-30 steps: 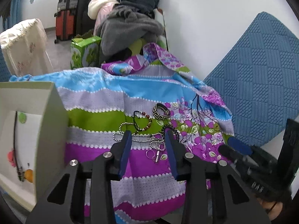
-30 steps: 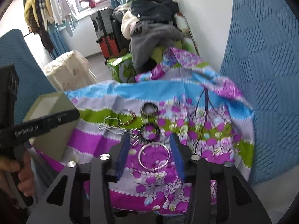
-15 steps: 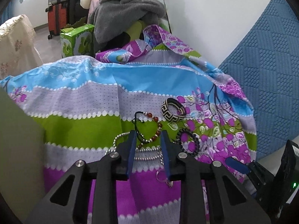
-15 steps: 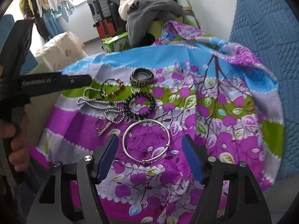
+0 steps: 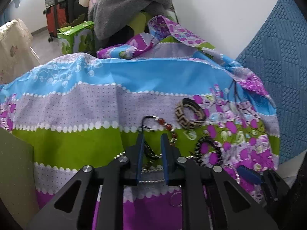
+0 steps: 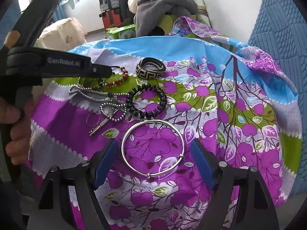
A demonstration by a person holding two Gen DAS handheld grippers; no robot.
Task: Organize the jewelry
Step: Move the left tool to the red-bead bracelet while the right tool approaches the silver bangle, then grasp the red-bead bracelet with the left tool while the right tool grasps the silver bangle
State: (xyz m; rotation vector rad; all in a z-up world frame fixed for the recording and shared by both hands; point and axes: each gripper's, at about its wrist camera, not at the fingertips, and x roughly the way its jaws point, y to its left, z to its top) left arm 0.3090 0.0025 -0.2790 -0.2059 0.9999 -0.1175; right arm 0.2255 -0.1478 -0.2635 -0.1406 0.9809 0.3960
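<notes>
Left gripper (image 5: 152,137): fingers narrow and closing, black cord of the red bead bracelet (image 5: 166,125) between the pads, contact not discernible. Right gripper (image 6: 153,150): fingers wide and opening, pads clear of the silver bangle (image 6: 153,148) lying flat between them on the flowered cloth (image 6: 239,88). Black bead bracelet (image 6: 146,101) just beyond the bangle; patterned band (image 6: 150,70) farther back; ball chain (image 6: 96,94) beside the left gripper.

Beyond the striped floral cloth (image 5: 119,103) we see a grey blanket (image 5: 130,2) heaped above a green box (image 5: 76,38), red suitcases (image 5: 55,19) and a blue quilted cushion (image 5: 278,57).
</notes>
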